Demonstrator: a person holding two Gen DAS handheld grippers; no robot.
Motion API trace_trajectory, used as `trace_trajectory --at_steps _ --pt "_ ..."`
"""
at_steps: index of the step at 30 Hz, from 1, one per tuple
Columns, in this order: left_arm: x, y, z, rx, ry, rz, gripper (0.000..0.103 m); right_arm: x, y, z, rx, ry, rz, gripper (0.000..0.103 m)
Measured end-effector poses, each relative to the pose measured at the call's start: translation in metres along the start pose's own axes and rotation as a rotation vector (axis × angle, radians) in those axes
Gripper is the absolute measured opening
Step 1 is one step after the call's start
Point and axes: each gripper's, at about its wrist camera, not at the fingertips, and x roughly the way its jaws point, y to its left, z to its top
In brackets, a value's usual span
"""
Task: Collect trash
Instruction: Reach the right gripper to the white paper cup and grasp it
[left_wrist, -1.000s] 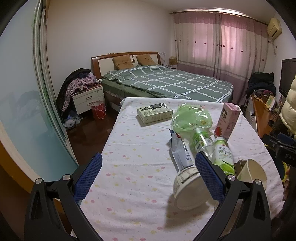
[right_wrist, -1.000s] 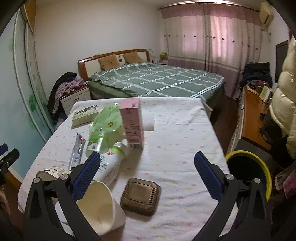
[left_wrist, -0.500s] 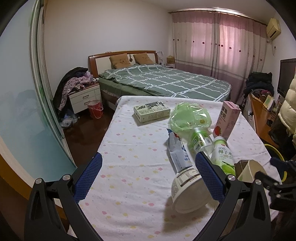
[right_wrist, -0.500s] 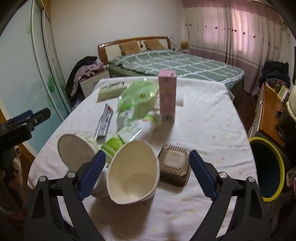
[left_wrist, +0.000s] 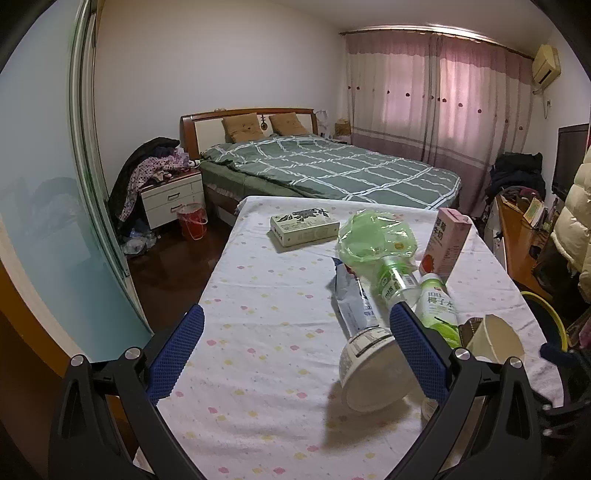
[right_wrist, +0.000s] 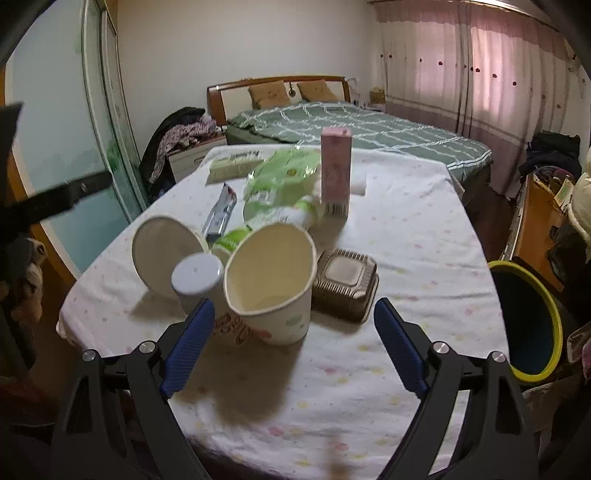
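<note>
While right gripper (right_wrist: 293, 345) fingers close toward paper cup (right_wrist: 271, 280), untouched, left gripper (left_wrist: 295, 350) spread, empty.

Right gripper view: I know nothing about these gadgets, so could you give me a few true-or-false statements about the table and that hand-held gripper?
1. The pink carton stands upright. True.
2. The right hand-held gripper is clamped on the paper cup. False: its jaws are closing but stand apart, short of the cup.
3. The brown box lies right of the cup. True.
4. The yellow-rimmed bin sits on the table. False: it stands on the floor beside it.
5. The green bag lies near the carton. True.
</note>
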Motion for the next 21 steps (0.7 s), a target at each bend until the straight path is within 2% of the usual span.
trace_trajectory --at_steps 5,10,14,21 --pt "-0.008 -0.003 -0.002 0.005 -0.009 -0.001 0.099 0.016 0.000 -0.001 0.015 0.012 0.016 0.074" --pt "-0.011 -0.007 -0.002 0.015 -0.013 -0.010 0.099 0.028 0.003 0.004 0.010 -0.014 0.010 0.070" --pt "-0.012 -0.011 -0.002 0.025 -0.014 -0.019 0.099 0.037 0.005 0.005 0.005 -0.002 0.026 0.049" --pt "-0.014 -0.017 -0.003 0.038 -0.015 -0.034 0.099 0.018 -0.003 0.009 0.033 -0.051 0.058 0.047"
